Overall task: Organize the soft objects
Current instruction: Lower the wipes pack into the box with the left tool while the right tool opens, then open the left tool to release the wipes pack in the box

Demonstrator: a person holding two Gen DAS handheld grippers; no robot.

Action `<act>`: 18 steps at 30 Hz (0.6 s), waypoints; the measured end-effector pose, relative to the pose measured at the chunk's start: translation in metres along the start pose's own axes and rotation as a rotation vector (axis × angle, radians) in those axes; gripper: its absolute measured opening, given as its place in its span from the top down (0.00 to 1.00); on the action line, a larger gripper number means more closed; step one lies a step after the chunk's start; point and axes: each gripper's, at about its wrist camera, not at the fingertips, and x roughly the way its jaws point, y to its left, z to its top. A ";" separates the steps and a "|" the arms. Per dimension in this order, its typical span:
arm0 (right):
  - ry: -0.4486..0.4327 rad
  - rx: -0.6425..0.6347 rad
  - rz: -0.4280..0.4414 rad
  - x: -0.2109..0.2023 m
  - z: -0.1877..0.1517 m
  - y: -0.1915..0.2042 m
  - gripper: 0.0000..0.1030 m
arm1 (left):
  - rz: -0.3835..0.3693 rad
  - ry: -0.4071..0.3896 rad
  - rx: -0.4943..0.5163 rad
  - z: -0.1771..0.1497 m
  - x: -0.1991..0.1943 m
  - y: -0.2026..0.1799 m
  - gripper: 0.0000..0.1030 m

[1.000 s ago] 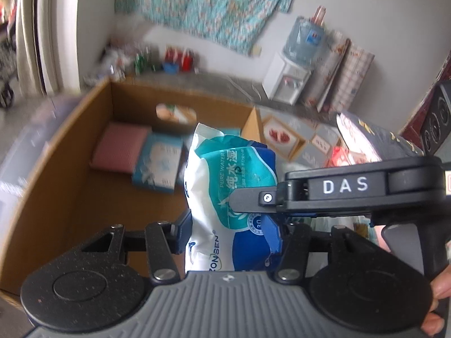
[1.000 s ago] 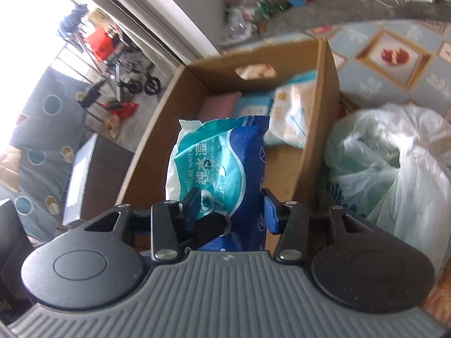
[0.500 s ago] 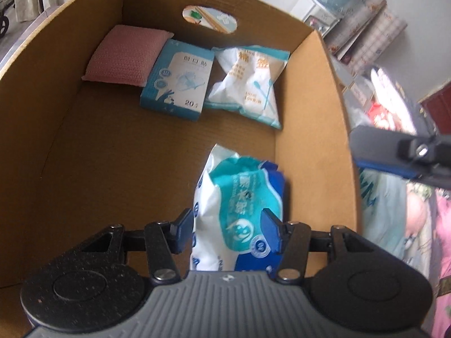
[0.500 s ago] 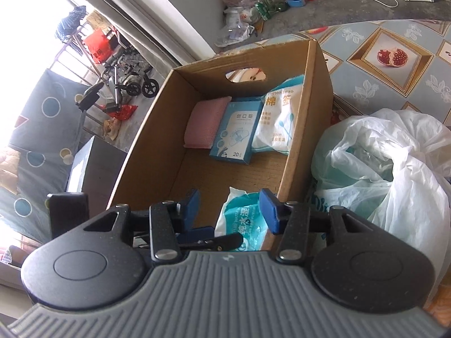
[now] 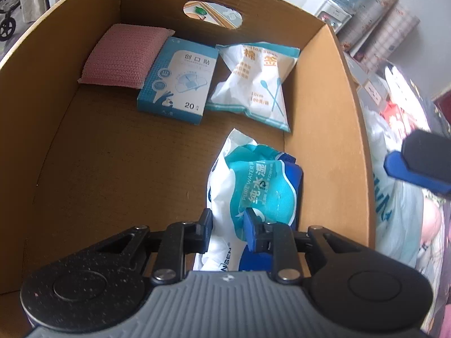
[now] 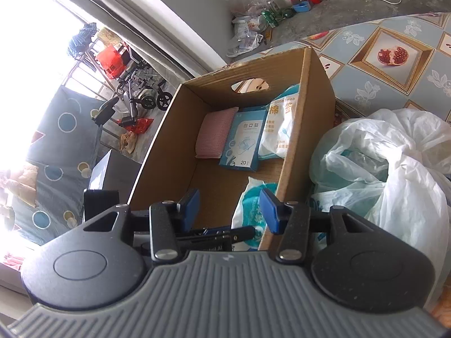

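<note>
Left wrist view: left gripper [image 5: 227, 232] fingers [image 5: 251, 232] are closing, with the near end of the wet wipes pack [image 5: 253, 186] between them; the soft wrapper bunches at the blue pad, so pads read as pressing on it. Pack stands on the floor of the cardboard box [image 5: 349, 129], close against its right wall, long axis running straight away from the fingers toward the far end. Whether its lower end rests fully on the box floor is hidden behind the gripper body — probably yes.

Farther in, a row along the far wall: pink sponge [image 5: 124, 56], blue plaster box [image 5: 179, 77], cotton swab bag [image 5: 258, 80], side by side, well apart from the pack.

Right wrist view: right gripper [image 6: 229, 207] fingers stand apart with nothing between them, hovering over the near rim of the box. White plastic bag [image 6: 389, 169] lies just outside the right wall, on the patterned table [image 6: 394, 56].

Judgement: left hand is nearer the pack; right is nearer the bag.
</note>
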 end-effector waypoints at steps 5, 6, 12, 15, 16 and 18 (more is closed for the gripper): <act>-0.024 0.014 0.013 -0.008 -0.006 -0.009 0.54 | 0.015 -0.020 -0.029 0.013 0.006 -0.006 0.76; -0.030 0.016 0.016 -0.010 -0.008 -0.010 0.54 | 0.015 -0.025 -0.040 0.015 0.007 -0.006 0.76; -0.061 0.007 0.014 -0.020 -0.026 -0.015 0.54 | 0.025 -0.073 -0.108 0.017 0.010 -0.007 0.76; -0.079 0.015 0.009 -0.024 -0.039 -0.019 0.54 | 0.040 -0.098 -0.120 0.018 0.010 -0.011 0.75; -0.089 0.016 0.011 -0.026 -0.044 -0.020 0.54 | 0.042 -0.105 -0.123 0.018 0.011 -0.010 0.75; -0.117 0.021 0.016 -0.033 -0.053 -0.022 0.54 | 0.040 -0.115 -0.136 0.019 0.011 -0.010 0.75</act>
